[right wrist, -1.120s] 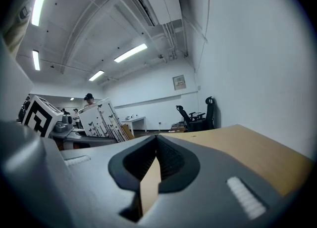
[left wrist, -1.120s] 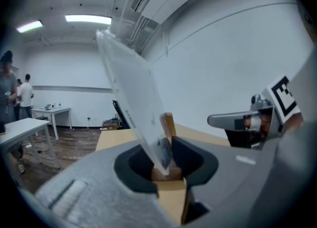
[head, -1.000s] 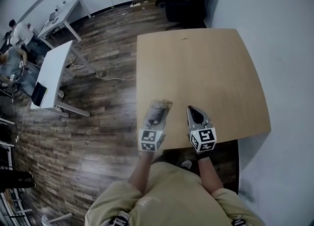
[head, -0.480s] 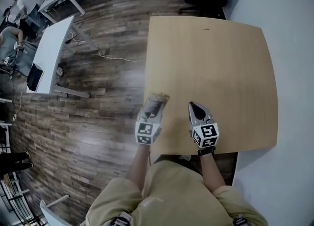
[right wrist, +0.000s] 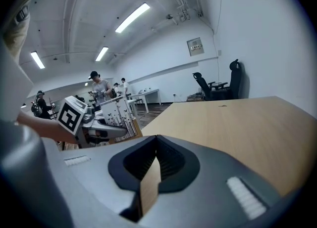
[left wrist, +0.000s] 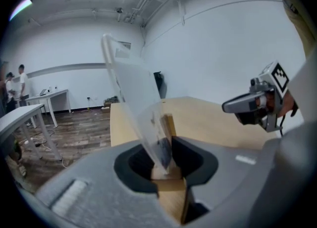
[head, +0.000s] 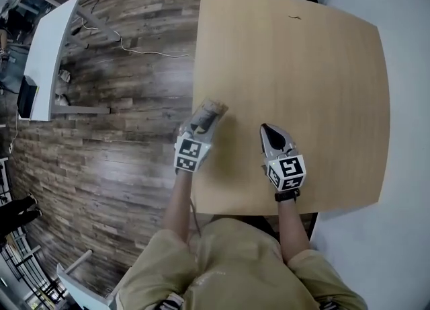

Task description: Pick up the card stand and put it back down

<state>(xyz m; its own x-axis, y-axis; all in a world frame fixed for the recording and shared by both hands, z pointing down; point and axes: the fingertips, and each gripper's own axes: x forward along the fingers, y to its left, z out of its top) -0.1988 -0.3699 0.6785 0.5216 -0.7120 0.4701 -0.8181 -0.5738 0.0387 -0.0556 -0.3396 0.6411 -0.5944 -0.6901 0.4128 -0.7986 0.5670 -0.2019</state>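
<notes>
The head view looks steeply down on the table (head: 316,66). Both gripper views sit low and close, facing across that same tabletop.

A: How did the clear plastic card stand (left wrist: 141,103) look?
B: Glossy sheet, pale bare-wood base. The square light-wood table (head: 302,66) was smooth and matt; the dark plank floor (head: 121,100) looked grainy.

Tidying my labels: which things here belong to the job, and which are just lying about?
In the job: card stand, gripped in left claw; wooden table.
Just about: right claw, shut, empty; white desk; office chairs; floor cable.
</notes>
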